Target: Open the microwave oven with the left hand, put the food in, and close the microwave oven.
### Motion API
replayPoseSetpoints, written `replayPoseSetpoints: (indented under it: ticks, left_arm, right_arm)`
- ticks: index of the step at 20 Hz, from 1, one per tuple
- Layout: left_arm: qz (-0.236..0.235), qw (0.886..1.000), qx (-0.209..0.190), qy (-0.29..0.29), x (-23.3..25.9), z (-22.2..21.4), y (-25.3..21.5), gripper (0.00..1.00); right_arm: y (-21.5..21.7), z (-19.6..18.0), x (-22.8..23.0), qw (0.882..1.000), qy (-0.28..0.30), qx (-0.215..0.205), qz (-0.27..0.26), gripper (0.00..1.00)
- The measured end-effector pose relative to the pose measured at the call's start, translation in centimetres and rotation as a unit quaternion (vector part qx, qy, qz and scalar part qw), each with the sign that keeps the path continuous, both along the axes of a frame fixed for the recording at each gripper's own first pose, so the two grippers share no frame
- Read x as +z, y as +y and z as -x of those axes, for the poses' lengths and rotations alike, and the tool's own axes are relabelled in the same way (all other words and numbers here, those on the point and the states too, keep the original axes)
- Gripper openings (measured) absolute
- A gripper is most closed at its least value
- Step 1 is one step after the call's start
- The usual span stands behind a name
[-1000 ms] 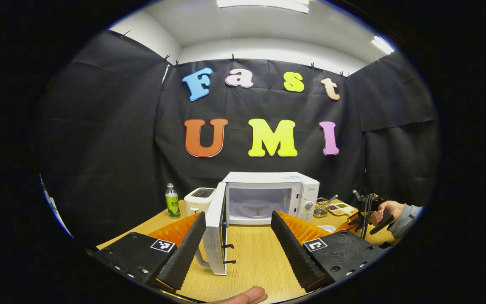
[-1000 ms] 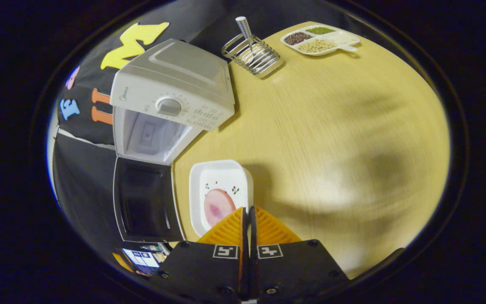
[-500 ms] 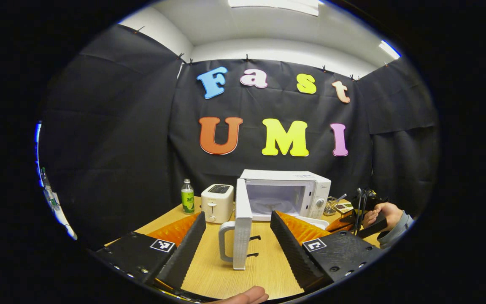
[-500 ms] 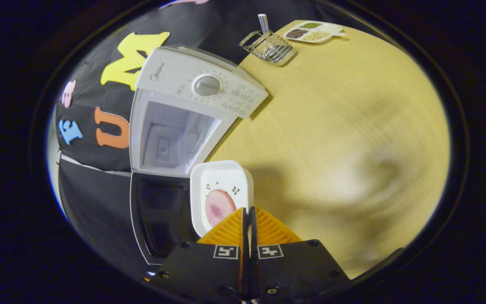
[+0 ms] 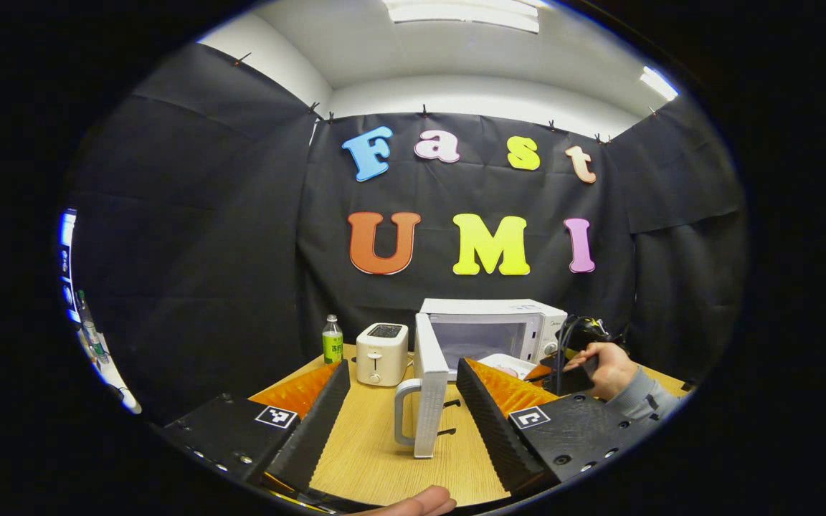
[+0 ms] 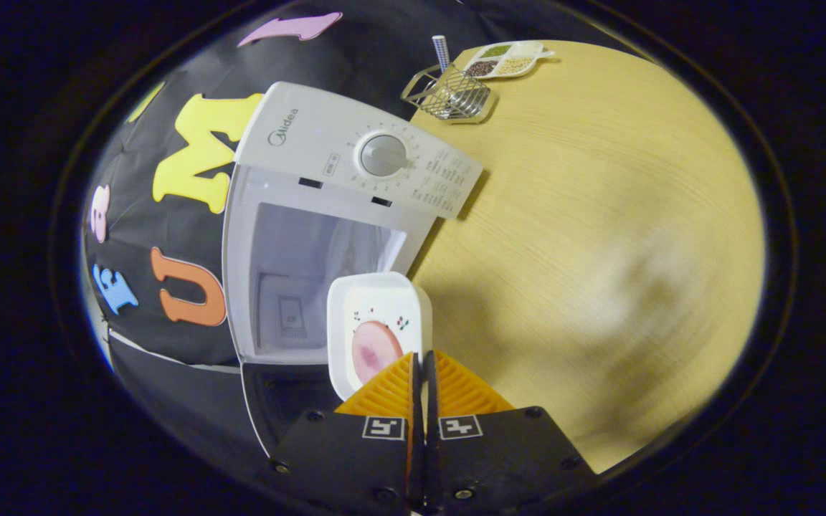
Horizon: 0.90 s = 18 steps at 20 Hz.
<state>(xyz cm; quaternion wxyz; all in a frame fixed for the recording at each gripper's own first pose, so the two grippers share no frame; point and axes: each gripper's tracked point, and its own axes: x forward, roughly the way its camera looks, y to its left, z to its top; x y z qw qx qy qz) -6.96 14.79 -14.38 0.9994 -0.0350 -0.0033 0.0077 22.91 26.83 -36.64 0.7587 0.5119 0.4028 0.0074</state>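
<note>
The white microwave (image 5: pixel 492 315) stands at the back of the table with its door (image 5: pixel 431 390) swung wide open, handle toward me. My left gripper (image 5: pixel 404 369) is open, short of the door, with nothing between its fingers. My right gripper (image 6: pixel 421 356) is shut on the near rim of a white square dish (image 6: pixel 377 301) that carries a pink slice of ham (image 6: pixel 373 351). The dish hangs just in front of the microwave's open cavity (image 6: pixel 298 272). In the left gripper view a hand holds the right gripper (image 5: pixel 571 362) with the dish (image 5: pixel 502 363) at the microwave's mouth.
A white toaster (image 5: pixel 382 352) and a green bottle (image 5: pixel 332 338) stand left of the microwave. A wire rack (image 6: pixel 449 97) and a divided tray of beans (image 6: pixel 502 59) sit at the far side of the wooden table (image 6: pixel 599 215). Part of a finger (image 5: pixel 420 502) shows at the bottom edge.
The right gripper has carried the dish from the table up to the microwave's opening. The left gripper has drawn back and turned slightly; the door stays open.
</note>
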Motion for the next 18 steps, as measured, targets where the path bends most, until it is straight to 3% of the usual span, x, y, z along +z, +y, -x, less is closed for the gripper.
replayPoseSetpoints:
  ticks: [4, 10, 18]
  left_arm:
    - [-0.008, 1.0, -0.005, 0.0, -0.1, -0.3, -0.4, 0.92]
    - [-0.007, 1.0, -0.004, 0.016, -1.0, -2.1, -0.3, 0.92]
    - [-0.015, 0.999, -0.003, 0.043, -2.9, -3.8, -0.1, 0.92]
  right_arm:
    - [2.4, -3.3, 0.5, 0.999, -0.007, -0.049, -0.011, 0.04]
    - [3.6, -9.0, 0.4, 0.99, -0.039, -0.132, 0.018, 0.05]
    - [6.5, -14.9, -1.5, 0.986, -0.041, -0.164, 0.008, 0.05]
